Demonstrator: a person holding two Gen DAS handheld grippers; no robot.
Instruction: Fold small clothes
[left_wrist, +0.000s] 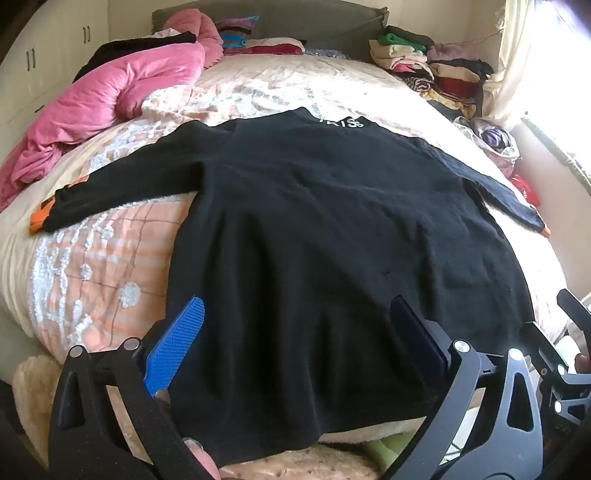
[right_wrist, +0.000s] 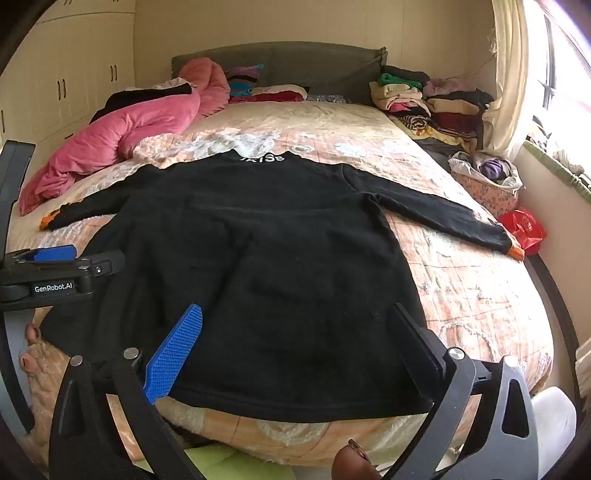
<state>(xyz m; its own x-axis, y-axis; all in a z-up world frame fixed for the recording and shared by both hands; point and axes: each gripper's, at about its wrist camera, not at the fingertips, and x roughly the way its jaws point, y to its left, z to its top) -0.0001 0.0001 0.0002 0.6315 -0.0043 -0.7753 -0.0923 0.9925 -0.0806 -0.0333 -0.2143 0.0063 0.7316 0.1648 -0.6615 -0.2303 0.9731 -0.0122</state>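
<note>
A black long-sleeved top (left_wrist: 332, 221) with orange cuffs lies spread flat on the bed, back up, collar with white letters at the far end, hem hanging over the near edge. It also shows in the right wrist view (right_wrist: 266, 258). My left gripper (left_wrist: 299, 310) is open and empty above the hem's left part. My right gripper (right_wrist: 295, 317) is open and empty above the hem's middle. The left gripper's body (right_wrist: 55, 266) shows at the left of the right wrist view. Both sleeves stretch out sideways.
A peach patterned bedspread (right_wrist: 461, 288) covers the bed. A pink quilt (right_wrist: 122, 140) lies at the far left. Stacks of folded clothes (right_wrist: 428, 103) sit at the far right by the headboard. A basket of laundry (right_wrist: 487, 177) and a red bag (right_wrist: 524, 229) sit beside the bed's right edge.
</note>
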